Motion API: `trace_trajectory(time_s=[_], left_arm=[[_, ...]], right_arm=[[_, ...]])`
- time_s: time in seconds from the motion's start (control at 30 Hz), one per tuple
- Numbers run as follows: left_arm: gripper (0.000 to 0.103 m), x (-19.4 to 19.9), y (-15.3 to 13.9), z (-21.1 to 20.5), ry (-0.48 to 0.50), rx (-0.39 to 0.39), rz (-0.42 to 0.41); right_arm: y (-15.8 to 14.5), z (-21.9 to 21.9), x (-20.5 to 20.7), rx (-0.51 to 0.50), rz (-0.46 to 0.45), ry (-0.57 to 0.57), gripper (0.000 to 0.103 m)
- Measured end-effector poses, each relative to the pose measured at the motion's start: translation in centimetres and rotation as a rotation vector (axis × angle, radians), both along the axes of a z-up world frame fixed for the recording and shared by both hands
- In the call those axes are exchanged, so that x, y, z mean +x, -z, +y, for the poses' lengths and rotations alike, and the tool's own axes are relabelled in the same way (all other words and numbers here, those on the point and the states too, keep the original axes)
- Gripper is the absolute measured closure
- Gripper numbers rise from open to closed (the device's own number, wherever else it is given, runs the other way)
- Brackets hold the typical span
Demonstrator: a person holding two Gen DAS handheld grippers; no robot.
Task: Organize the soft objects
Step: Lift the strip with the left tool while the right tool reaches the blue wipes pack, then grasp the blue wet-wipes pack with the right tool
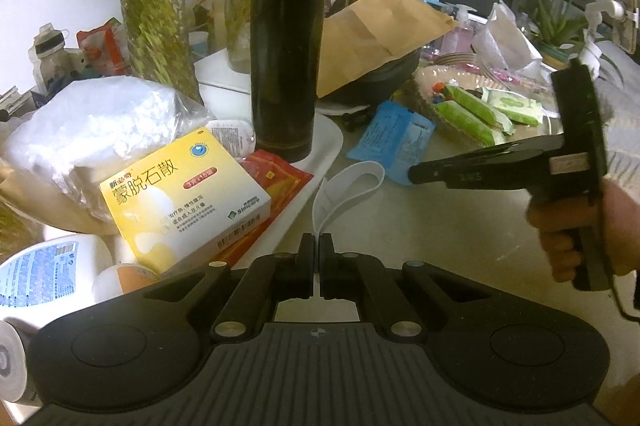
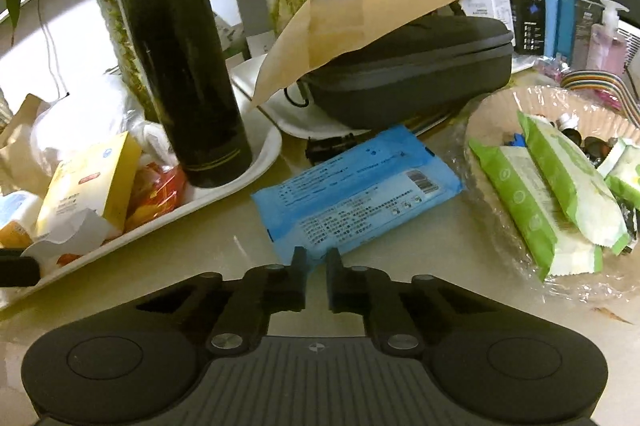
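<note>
In the left wrist view, a yellow medicine box [image 1: 184,198] lies at the left of the frame, leaning over a red packet [image 1: 280,174] on a white tray [image 1: 320,154]. A tall black flask [image 1: 286,38] stands upright on that tray, just left of centre. At bottom centre the left gripper [image 1: 318,240] has its jaws pressed together on the end of a white strip [image 1: 344,194], which rises from the tips and loops over toward the upper right. Right of centre a blue wipes packet [image 1: 390,138] lies flat on the table [image 1: 460,226], and the right gripper [image 1: 416,175], held in a hand [image 1: 560,242] at the right edge, has its tips at the packet's near corner.

In the right wrist view, the flask stands at the upper left, and a brown paper envelope [image 2: 360,22] rests on a dark zip case [image 2: 412,74] at the top centre. The blue wipes packet [image 2: 356,190] lies in the middle, its near edge caught between the right gripper's [image 2: 317,254] closed jaws. At the right, green wipes packets [image 2: 560,186] lie in a bowl [image 2: 496,110] lined with clear film.
</note>
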State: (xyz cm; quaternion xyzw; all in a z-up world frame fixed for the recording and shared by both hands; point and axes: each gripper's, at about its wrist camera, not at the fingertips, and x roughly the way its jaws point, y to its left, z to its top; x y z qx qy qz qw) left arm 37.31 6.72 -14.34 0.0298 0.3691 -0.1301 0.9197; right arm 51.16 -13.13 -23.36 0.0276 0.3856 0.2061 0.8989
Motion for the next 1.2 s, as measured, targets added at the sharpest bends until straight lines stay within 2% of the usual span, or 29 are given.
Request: trace_trajectory(time_s=[0.07,0.4,0.47,0.6,0.67,0.73,0.77,0.8,0.87,0.93,1.2], left_arm=[[0.100,0.0,0.1,-0.1,0.003,-0.001,0.002],[0.100,0.0,-0.2,0.0,0.003,-0.019,-0.005],[0.100,-0.1,-0.2,0.0,0.005,-0.018,-0.008],[0.100,-0.4,-0.4,0.2,0.004,-0.023,-0.015],[0.100,-0.4,-0.5,0.3,0.001,-0.027,-0.020],[0.100,-0.4,-0.7,0.3,-0.003,-0.032,-0.023],[0.100,-0.4,-0.7,0.3,-0.003,-0.033,-0.025],[0.100,-0.4,-0.8,0.3,-0.002,-0.035,-0.027],[0.100,-0.4,-0.9,0.1,0.001,-0.036,-0.030],[0.100,-0.3,-0.9,0.1,0.003,-0.036,-0.028],[0.100,-0.4,-0.8,0.1,0.012,-0.033,-0.029]], right_arm=[[-0.3,-0.4,-0.4,0.012,0.012,-0.029,0.099],[-2.5,-3.2,-4.0,-0.040,0.071,-0.153,0.100],[-3.0,-4.2,-4.8,-0.065,0.088,-0.157,0.100],[-3.7,-5.9,-5.9,-0.178,0.127,-0.127,0.100],[-4.0,-6.9,-6.3,-0.181,0.133,-0.083,0.098],[-4.3,-7.8,-6.3,-0.117,0.126,-0.024,0.088],[-4.2,-8.1,-6.1,-0.079,0.132,-0.006,0.067],[-4.1,-8.2,-5.7,-0.026,0.130,0.016,0.038],[-3.8,-7.8,-5.2,0.039,0.116,0.040,0.019],[-3.4,-6.3,-4.5,0.037,0.093,0.035,0.019],[-1.9,-1.5,-2.8,-0.121,0.047,0.058,0.016]])
